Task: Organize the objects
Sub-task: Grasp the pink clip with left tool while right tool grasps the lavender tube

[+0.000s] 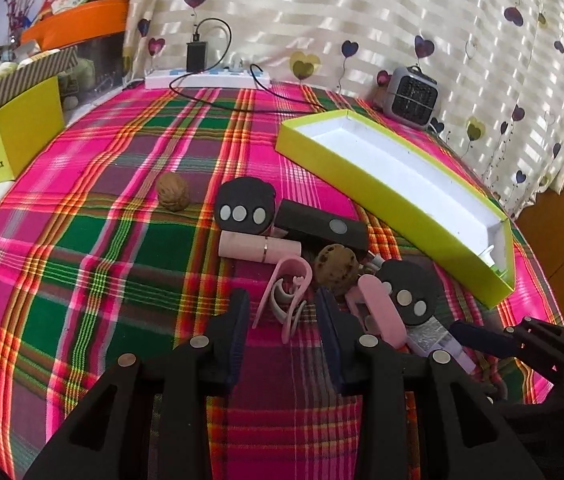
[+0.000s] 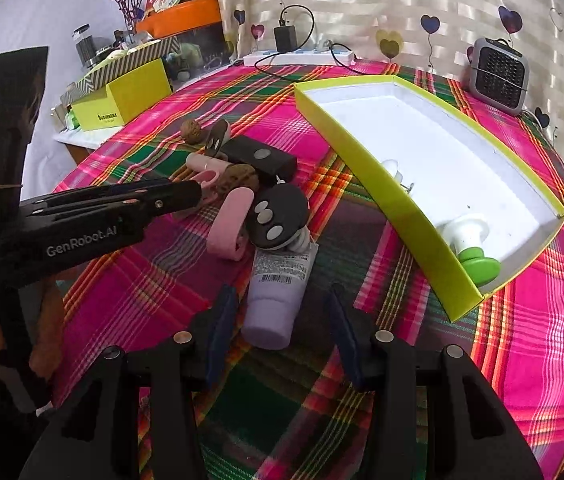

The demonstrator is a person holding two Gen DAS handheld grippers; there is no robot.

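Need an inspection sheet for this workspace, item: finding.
Surface: plaid tablecloth, flat under the pile.
Job's things: lime tray holds a white and green bottle; loose pile beside it: purple tube, pink clip, pink tube, black box, round black pieces, walnut.
Clutter: yellow box and orange bin off the table's far-left edge.
Grippers: left tool open, pink clip between its fingers, not pinched; right tool open around the purple tube's end.
Cables: black charger cable from the white power strip.
Surroundings: heart-print curtain, small grey heater.
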